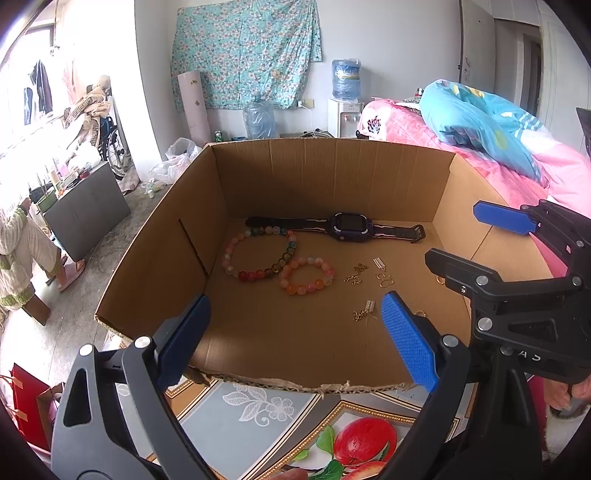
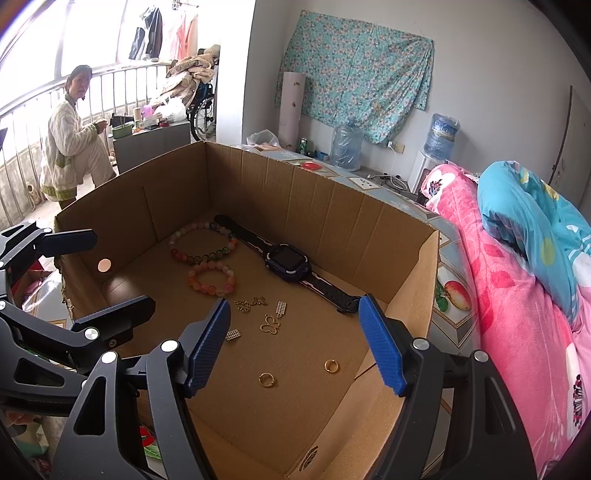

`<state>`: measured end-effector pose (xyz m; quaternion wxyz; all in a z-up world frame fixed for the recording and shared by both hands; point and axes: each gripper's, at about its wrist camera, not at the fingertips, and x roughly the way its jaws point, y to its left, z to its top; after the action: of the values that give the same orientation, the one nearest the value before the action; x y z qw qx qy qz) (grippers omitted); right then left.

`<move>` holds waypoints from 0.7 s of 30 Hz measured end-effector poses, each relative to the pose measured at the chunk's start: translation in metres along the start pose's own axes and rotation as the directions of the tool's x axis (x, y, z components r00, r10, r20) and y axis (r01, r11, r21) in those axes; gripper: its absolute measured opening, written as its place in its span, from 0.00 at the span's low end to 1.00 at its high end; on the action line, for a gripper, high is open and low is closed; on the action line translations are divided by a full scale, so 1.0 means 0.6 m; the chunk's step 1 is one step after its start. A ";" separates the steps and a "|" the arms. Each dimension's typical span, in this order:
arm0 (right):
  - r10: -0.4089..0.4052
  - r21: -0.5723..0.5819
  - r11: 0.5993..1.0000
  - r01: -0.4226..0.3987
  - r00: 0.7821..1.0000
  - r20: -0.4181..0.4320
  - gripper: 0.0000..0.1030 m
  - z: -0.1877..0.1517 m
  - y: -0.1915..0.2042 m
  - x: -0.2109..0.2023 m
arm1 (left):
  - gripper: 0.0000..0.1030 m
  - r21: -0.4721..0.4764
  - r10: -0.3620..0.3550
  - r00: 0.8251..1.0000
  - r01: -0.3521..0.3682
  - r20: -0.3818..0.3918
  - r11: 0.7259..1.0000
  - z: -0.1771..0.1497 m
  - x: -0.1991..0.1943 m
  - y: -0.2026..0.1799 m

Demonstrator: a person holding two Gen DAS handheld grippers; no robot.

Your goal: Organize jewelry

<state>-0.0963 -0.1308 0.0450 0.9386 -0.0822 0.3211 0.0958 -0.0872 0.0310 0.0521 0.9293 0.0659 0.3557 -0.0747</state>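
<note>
Both grippers, left gripper (image 1: pixel 299 332) and right gripper (image 2: pixel 295 345), spread wide, empty. Two gold rings (image 2: pixel 266 379), lower centre, fully visible only from right wrist.

wall: white, floral cloth (image 1: pixel 245 51) | floor: grey concrete | bed (image 2: pixel 517 295): pink quilt | window: bright daylight

Watch (image 2: pixel 288 263) behind bracelets (image 2: pixel 212 280), rings (image 2: pixel 266 379) nearest, in box (image 2: pixel 332 206)

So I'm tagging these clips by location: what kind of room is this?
Most likely a lived-in bedroom at home. A bed with a pink floral quilt stands beside the cardboard box, a water dispenser stands against the wall, and laundry hangs by the window.
</note>
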 end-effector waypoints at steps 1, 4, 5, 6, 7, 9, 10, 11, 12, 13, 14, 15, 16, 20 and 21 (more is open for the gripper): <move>0.001 0.000 1.000 -0.001 1.000 -0.001 0.68 0.000 0.000 0.000 | 0.87 0.000 0.000 1.000 0.000 0.000 1.000 0.000 0.000 0.000; 0.002 0.002 1.000 -0.002 1.000 -0.002 0.68 0.001 -0.001 0.001 | 0.87 -0.001 0.001 1.000 -0.001 -0.002 1.000 0.000 0.000 -0.001; 0.003 0.003 1.000 -0.003 1.000 -0.003 0.68 0.001 -0.002 0.001 | 0.87 -0.001 0.001 1.000 -0.001 -0.004 1.000 0.000 0.001 0.000; 0.003 0.004 1.000 -0.003 1.000 -0.003 0.68 0.001 -0.002 0.002 | 0.87 -0.001 0.002 1.000 -0.002 -0.004 1.000 0.000 0.001 0.000; 0.004 0.005 1.000 -0.003 1.000 -0.004 0.68 0.001 -0.002 0.002 | 0.87 -0.001 0.001 1.000 -0.001 -0.004 1.000 0.000 0.001 0.000; 0.004 0.005 1.000 -0.004 1.000 -0.004 0.68 0.002 -0.002 0.002 | 0.87 -0.001 0.001 1.000 -0.001 -0.003 1.000 0.000 0.001 0.001; 0.004 0.005 1.000 -0.004 1.000 -0.004 0.68 0.001 -0.002 0.002 | 0.87 -0.001 0.000 1.000 0.000 -0.003 1.000 0.000 0.001 0.001; 0.004 0.005 1.000 -0.004 1.000 -0.004 0.68 0.002 -0.002 0.002 | 0.87 0.000 0.000 1.000 0.000 -0.003 1.000 0.000 0.001 0.001; 0.004 0.005 1.000 -0.004 1.000 -0.004 0.68 0.002 -0.002 0.002 | 0.87 0.000 0.000 1.000 0.000 -0.003 1.000 0.001 0.001 0.000; 0.004 0.005 1.000 -0.004 1.000 -0.005 0.68 0.002 -0.002 0.002 | 0.87 0.000 0.000 1.000 0.000 -0.003 1.000 0.000 0.001 0.000; 0.004 0.005 1.000 -0.004 1.000 -0.005 0.68 0.002 -0.002 0.002 | 0.87 -0.001 0.001 1.000 -0.001 -0.005 1.000 0.001 0.001 0.000; 0.003 0.005 1.000 -0.003 1.000 -0.005 0.68 0.002 -0.002 0.002 | 0.87 -0.001 0.001 1.000 -0.001 -0.005 1.000 0.001 0.001 0.000; 0.004 0.005 1.000 -0.004 1.000 -0.005 0.68 0.002 -0.002 0.002 | 0.87 0.000 0.001 1.000 -0.001 -0.008 1.000 0.000 0.001 0.000; 0.003 0.005 1.000 -0.003 1.000 -0.004 0.68 0.002 -0.002 0.002 | 0.87 0.000 0.001 1.000 -0.001 -0.009 1.000 0.002 0.002 0.000; 0.003 0.006 1.000 -0.003 1.000 -0.004 0.68 0.002 -0.002 0.002 | 0.87 0.000 0.001 1.000 -0.001 -0.010 1.000 0.002 0.002 0.000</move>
<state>-0.0945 -0.1314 0.0453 0.9380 -0.0793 0.3235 0.0962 -0.0852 0.0305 0.0521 0.9275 0.0663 0.3602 -0.0741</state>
